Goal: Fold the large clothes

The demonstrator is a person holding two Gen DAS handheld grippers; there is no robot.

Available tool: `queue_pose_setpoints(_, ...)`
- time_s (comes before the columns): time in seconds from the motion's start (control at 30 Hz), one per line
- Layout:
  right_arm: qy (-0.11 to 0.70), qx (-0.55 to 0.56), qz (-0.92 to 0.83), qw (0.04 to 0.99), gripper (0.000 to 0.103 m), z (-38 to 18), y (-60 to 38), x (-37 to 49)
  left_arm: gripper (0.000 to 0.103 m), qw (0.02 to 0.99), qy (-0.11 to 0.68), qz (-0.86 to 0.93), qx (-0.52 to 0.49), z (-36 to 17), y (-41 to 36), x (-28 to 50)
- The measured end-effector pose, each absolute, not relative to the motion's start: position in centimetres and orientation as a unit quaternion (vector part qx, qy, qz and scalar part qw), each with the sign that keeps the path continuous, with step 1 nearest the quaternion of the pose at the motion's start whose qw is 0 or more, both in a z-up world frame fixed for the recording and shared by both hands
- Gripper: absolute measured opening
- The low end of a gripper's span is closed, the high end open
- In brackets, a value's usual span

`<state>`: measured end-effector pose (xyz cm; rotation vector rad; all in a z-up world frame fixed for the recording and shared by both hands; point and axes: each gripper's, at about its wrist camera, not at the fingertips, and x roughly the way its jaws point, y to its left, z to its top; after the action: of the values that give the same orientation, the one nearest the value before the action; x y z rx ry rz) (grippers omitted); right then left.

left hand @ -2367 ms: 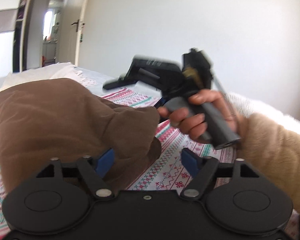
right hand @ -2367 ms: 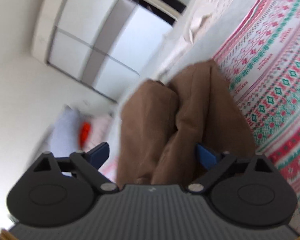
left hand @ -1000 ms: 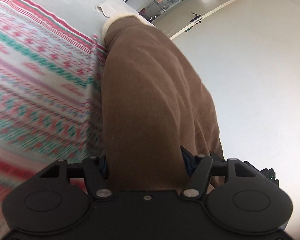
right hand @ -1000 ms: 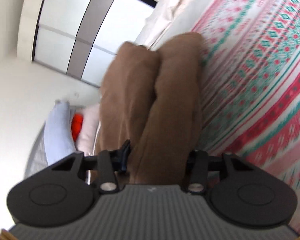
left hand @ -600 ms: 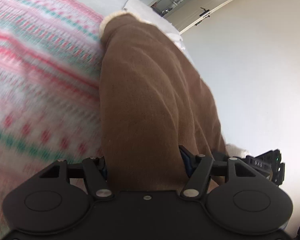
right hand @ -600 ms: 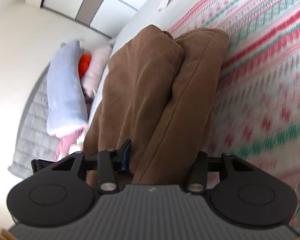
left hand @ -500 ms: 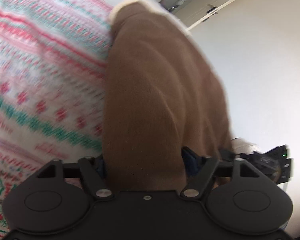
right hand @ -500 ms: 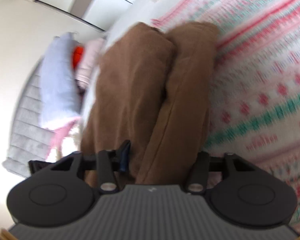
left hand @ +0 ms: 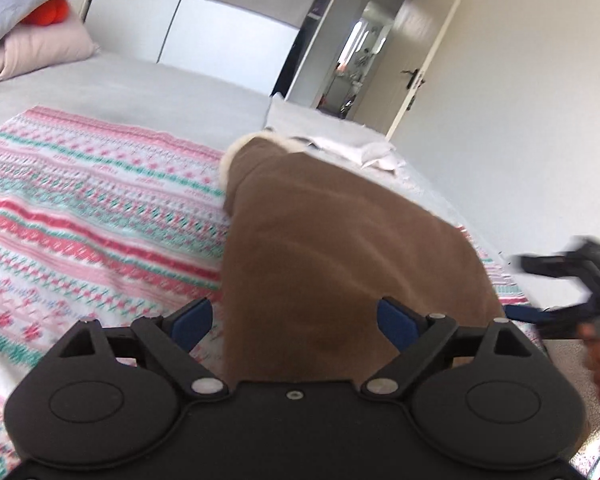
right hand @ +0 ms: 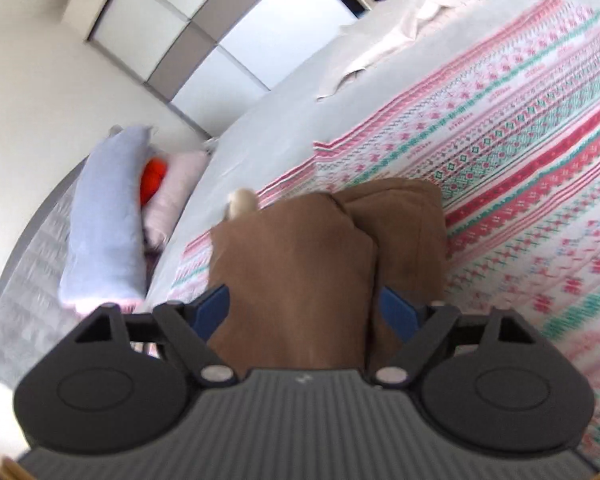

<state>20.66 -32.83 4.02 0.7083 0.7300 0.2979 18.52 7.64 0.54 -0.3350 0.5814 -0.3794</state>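
A folded brown fleece garment (left hand: 332, 248) with a cream lining lies on the patterned blanket (left hand: 80, 216). My left gripper (left hand: 296, 316) is open, its blue pads (left hand: 190, 316) wide apart on either side of the garment's near end. In the right wrist view the same brown garment (right hand: 312, 264) lies folded in two thick layers. My right gripper (right hand: 304, 308) is open, its blue pads (right hand: 212, 308) spread around the near edge. The right gripper also shows at the right edge of the left wrist view (left hand: 580, 292).
The pink, green and white blanket (right hand: 520, 168) covers a grey bed (left hand: 140, 88). Pillows and an orange item (right hand: 154, 176) are stacked at the headboard. A white cloth (left hand: 360, 152) lies at the bed's far side. A wardrobe and an open door (left hand: 412, 64) stand behind.
Both grippers have opened and let go of the brown garment, which now rests on the blanket. Both views have swung back to level.
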Motion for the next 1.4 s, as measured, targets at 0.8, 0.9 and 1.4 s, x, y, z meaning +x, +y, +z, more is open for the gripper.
queue_pose_setpoints(0.8,0.265,0.309,0.05,0.912,0.054,2.3,-35.0,21.3,0.087,0.925,0.232,-0.298,-0.043,1.1,2.4,23.4)
queue_pose_setpoints(0.9,0.242,0.31,0.05,0.918,0.054,5.3,-32.5,20.5,0.087,0.937,0.204,-0.28,-0.051,2.6,1.8,24.9)
queue_pose_setpoints(1.4,0.246,0.254,-0.034,0.935,0.034,-4.0,-32.1,26.2,0.024,0.946,0.238,-0.219,0.028,-1.4,-3.5,36.2)
